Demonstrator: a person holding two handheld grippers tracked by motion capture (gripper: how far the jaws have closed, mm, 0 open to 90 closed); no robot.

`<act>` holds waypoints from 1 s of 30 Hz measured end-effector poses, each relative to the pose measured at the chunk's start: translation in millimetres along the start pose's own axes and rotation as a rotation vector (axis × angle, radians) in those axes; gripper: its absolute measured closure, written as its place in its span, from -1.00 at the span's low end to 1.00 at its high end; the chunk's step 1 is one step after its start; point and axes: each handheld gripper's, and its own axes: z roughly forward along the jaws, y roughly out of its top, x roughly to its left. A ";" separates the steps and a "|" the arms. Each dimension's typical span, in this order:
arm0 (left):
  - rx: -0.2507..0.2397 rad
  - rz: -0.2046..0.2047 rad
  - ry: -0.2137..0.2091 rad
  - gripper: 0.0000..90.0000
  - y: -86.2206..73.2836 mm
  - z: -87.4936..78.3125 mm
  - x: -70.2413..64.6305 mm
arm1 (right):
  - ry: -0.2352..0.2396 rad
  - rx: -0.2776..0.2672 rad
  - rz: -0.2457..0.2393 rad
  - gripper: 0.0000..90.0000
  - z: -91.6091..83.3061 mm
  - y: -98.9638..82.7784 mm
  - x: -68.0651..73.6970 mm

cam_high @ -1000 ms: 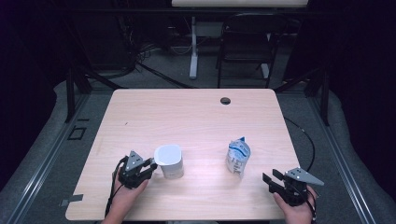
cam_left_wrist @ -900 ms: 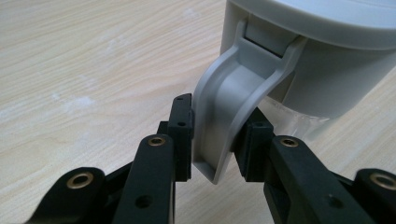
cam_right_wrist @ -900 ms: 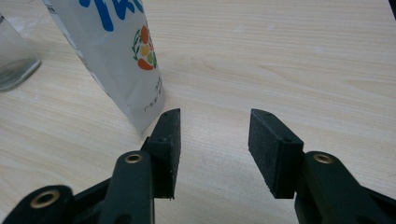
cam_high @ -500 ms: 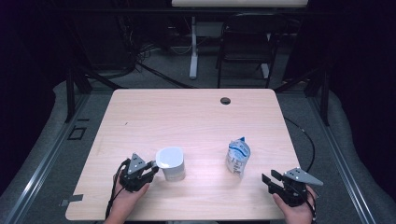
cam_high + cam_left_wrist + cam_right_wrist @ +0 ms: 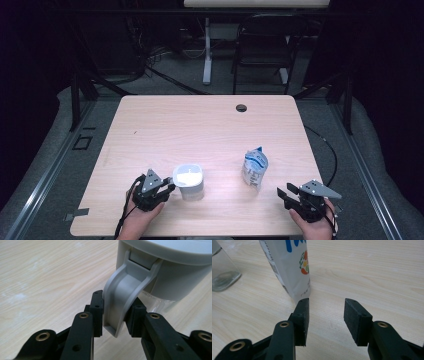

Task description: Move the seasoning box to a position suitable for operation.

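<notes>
Dark floor, cables and a metal chair frame ring the pale wood-grain table [image 5: 210, 130], where a person seated at the near edge works with a black two-jaw gripper in each hand.

At the near left, the left gripper [image 5: 167, 187] has the curved grey plastic handle [image 5: 122, 302] of a white-lidded clear jug [image 5: 189, 181] between its jaws. In the left gripper view the handle sits squarely in the gap, with the pad on one side flush against it and the other pad at its far edge; the grip looks firm, though not every contact line can be made out. Holding the jug by its handle probably serves to steady or lift it, and the jug stands upright on the table, just ahead of the hand.

Well apart to the right, a white and blue printed soft pouch [image 5: 254, 168] stands upright with its top folded. The right gripper [image 5: 284, 192] rests low near the table's corner, its jaws spread and empty, aimed toward the pouch. In the right gripper view the pouch's lower corner [image 5: 297, 285] stands just beyond the tip of the left-hand jaw, outside the gap rather than between the pads [image 5: 355, 317]. The glass base of the jug [image 5: 223, 272] shows farther off. Judging by this, the pouch is the next thing to be taken, likely for pouring into the jug.
</notes>
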 end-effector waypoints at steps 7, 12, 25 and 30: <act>0.002 0.029 -0.020 0.58 1.9 -0.7 -12.1 | 0.017 0.006 -0.012 0.24 -0.3 0.9 3.8; 0.006 0.038 -0.030 0.58 2.9 -0.3 -18.1 | 0.038 0.014 -0.045 0.26 0.4 1.9 8.5; 0.001 0.065 -0.074 0.58 5.5 4.5 -36.9 | 0.050 0.023 -0.161 0.32 0.7 4.1 19.1; -0.001 0.070 -0.080 0.58 6.6 6.1 -42.8 | 0.053 0.013 -0.179 0.28 1.6 4.3 22.9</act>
